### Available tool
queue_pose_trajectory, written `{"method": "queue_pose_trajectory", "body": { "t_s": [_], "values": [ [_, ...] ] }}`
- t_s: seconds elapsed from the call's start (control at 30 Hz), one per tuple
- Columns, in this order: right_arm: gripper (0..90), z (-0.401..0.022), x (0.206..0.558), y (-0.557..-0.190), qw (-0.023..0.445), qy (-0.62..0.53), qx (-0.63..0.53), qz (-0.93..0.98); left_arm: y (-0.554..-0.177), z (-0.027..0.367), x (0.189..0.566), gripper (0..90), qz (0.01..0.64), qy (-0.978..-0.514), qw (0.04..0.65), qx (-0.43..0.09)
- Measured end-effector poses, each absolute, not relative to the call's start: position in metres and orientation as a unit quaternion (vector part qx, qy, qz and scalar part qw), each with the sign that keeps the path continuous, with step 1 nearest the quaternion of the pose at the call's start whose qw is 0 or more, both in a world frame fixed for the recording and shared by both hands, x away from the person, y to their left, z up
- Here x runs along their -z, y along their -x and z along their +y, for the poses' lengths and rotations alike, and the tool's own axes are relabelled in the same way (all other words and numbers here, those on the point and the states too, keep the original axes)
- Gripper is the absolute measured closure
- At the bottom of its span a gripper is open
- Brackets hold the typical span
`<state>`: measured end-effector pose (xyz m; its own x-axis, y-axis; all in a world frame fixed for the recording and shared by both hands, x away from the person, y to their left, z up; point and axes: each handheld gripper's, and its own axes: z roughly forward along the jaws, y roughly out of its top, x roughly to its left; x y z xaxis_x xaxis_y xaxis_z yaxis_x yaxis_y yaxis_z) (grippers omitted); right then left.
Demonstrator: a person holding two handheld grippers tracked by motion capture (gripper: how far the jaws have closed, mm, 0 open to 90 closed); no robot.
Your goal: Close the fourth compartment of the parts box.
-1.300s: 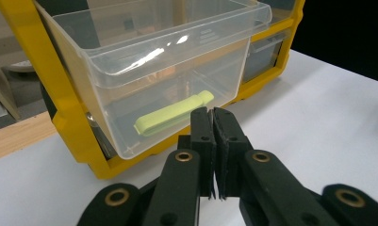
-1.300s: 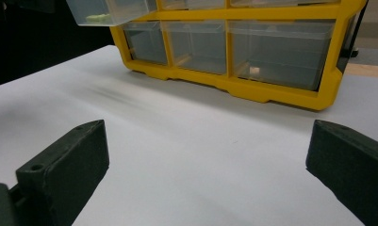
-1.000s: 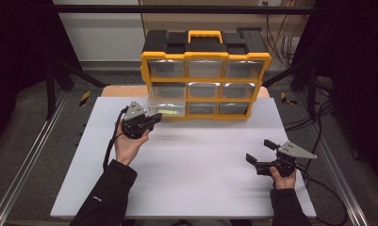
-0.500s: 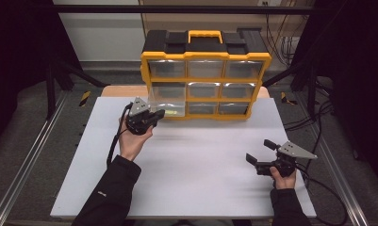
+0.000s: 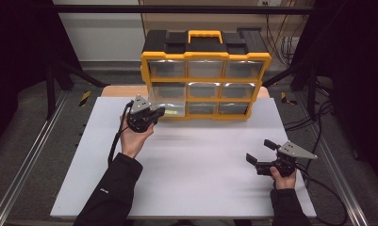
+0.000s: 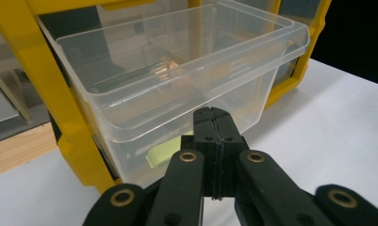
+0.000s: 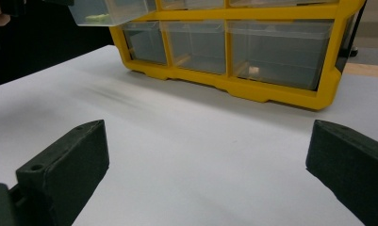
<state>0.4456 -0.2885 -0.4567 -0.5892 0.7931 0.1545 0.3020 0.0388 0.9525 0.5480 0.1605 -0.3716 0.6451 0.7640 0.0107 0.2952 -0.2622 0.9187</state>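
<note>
A yellow-and-black drawer cabinet (image 5: 205,59) stands at the table's far side. Its middle-left clear drawer (image 5: 168,96) is pulled out, with a small yellow-green item (image 6: 159,155) lying on its bottom. My left gripper (image 5: 159,112) is shut, and its closed tips (image 6: 214,117) sit right at the drawer's front wall (image 6: 177,117), below the rim, with nothing between them. Whether they touch the wall I cannot tell. My right gripper (image 5: 261,151) rests open low over the table at the near right, its jaws wide apart (image 7: 208,141), facing the cabinet's bottom row (image 7: 234,47).
The white tabletop (image 5: 201,160) stretches between the two grippers. The other drawers (image 5: 241,89) of the cabinet are pushed in. A wooden board edge (image 5: 123,90) shows behind the table at the left. Metal rails (image 5: 26,165) and cables (image 5: 318,122) flank the table.
My left gripper has moved slightly forward toward the cabinet and the pulled-out drawer. The right gripper has stayed where it was.
</note>
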Motion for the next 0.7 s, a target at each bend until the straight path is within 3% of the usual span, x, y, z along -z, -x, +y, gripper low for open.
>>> {"method": "queue_pose_trajectory", "body": {
  "t_s": [0.7],
  "values": [
    [0.5,-0.288,0.458,-0.446,0.216,-0.396,-0.567,0.690,-0.559,0.156,0.373,89.8,0.353,-0.757,0.493,-0.245]
  ]
}}
